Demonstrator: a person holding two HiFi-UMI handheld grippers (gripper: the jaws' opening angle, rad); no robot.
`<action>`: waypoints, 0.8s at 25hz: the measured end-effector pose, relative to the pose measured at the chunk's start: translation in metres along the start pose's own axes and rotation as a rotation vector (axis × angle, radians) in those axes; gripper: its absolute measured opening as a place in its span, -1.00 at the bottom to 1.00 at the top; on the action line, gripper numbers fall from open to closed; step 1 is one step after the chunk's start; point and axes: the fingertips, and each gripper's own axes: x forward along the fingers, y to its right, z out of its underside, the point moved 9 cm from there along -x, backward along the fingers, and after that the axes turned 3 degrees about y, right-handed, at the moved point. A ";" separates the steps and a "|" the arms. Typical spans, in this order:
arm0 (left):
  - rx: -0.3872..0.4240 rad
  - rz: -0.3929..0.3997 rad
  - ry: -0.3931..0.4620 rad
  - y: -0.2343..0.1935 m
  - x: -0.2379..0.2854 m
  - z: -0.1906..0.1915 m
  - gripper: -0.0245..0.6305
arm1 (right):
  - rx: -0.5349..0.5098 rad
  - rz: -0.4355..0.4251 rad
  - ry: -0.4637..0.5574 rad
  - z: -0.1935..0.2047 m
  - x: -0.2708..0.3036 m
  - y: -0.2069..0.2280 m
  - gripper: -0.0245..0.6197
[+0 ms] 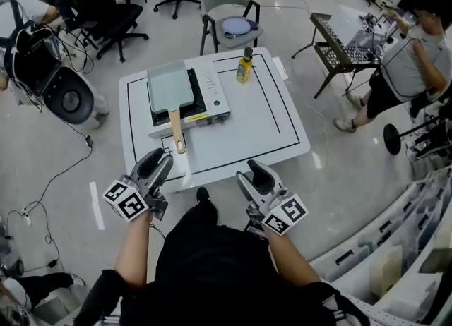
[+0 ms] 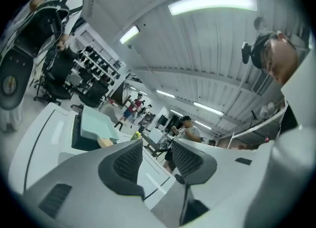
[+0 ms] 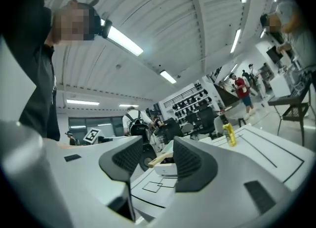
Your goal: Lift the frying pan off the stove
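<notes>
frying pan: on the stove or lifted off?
On. The frying pan lies flat on the stove, wooden handle toward the person; left gripper and right gripper are open, empty, at the table's near edge.

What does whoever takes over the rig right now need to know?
Left gripper: open, empty, at the near edge of the table, just short of the wooden handle.
Right gripper: open, empty, also at the near edge, further from the handle.
Frying pan: sits on the stove, handle pointing toward the person. A yellow bottle stands apart, to the stove's right.
Done: nothing; the pan is not gripped.
Left: close on the handle (the left gripper looks best placed), then lift the pan clear of the stove.
</notes>
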 end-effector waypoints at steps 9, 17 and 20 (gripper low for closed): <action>-0.286 0.166 -0.155 -0.087 0.034 -0.014 -0.31 | 0.276 -0.245 -0.220 0.001 0.111 0.042 -0.34; -0.586 0.259 -0.228 -0.156 0.048 0.001 -0.28 | 0.677 -0.347 -0.333 0.022 0.184 0.062 -0.32; -0.687 0.243 -0.299 -0.176 0.054 0.024 -0.26 | 0.777 -0.346 -0.434 0.037 0.201 0.071 -0.32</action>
